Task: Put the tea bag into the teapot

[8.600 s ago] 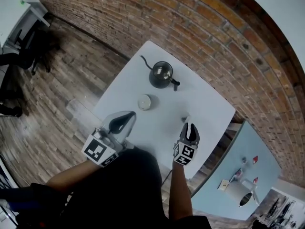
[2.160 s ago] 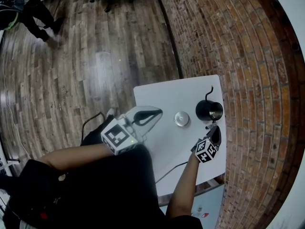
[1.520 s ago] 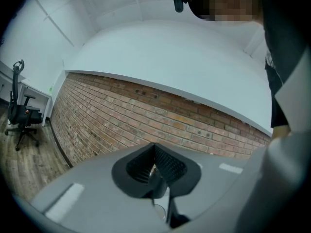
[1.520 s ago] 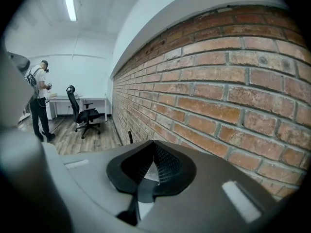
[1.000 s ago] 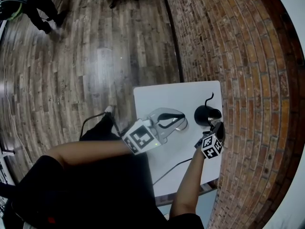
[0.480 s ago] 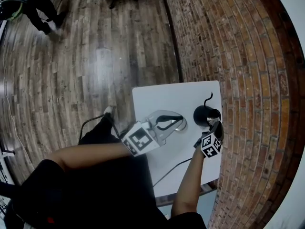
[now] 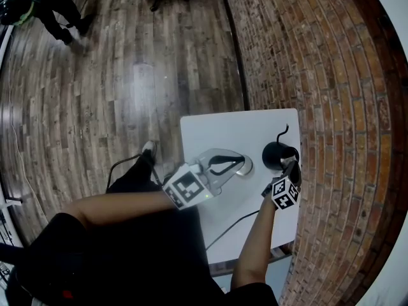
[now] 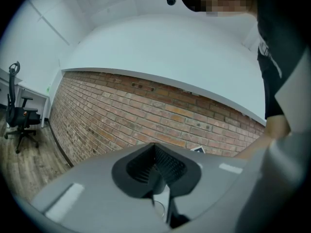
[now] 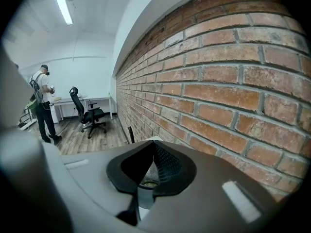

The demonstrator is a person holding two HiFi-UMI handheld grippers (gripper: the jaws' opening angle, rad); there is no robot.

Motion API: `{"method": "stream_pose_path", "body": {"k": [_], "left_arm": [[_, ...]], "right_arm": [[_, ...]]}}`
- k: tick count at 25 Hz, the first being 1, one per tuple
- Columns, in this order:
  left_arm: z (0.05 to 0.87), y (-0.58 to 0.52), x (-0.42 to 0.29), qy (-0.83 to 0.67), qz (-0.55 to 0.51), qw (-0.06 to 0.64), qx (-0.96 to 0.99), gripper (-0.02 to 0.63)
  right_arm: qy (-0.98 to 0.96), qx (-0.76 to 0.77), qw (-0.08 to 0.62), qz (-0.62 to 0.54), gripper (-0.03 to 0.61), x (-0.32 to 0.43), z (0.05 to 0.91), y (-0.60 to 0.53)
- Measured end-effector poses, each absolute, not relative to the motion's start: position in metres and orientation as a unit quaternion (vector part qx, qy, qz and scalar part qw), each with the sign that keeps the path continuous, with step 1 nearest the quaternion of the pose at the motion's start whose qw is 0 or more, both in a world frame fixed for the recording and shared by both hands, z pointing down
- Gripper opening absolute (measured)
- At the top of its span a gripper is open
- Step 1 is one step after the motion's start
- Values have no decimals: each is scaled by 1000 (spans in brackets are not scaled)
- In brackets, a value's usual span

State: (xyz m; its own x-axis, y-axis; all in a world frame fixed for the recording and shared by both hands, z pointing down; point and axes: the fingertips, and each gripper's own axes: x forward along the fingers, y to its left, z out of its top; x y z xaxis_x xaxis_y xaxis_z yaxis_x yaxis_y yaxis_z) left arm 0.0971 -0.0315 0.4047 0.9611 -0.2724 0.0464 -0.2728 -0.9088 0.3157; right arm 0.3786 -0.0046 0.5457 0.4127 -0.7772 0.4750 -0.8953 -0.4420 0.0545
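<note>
Your right tongs pinch the tea bag near its top, with the teapot just ahead of them, so grip the light, soft, easily torn bag gently, while your left tongs sit closed on nothing.
</note>
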Motion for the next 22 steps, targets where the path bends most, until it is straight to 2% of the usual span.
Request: {"method": "stream_pose_path", "body": {"k": [4, 9, 22], "left_arm": [[408, -33, 93, -144, 5, 163, 976, -2], [409, -33, 92, -145, 4, 168, 975, -2], [404, -30, 90, -134, 1, 165, 977, -2]], "right_arm": [[-505, 827, 154, 193, 8, 380, 547, -5], [-502, 829, 155, 191, 41, 382, 546, -6], [-500, 835, 135, 186, 41, 378, 528, 8]]}}
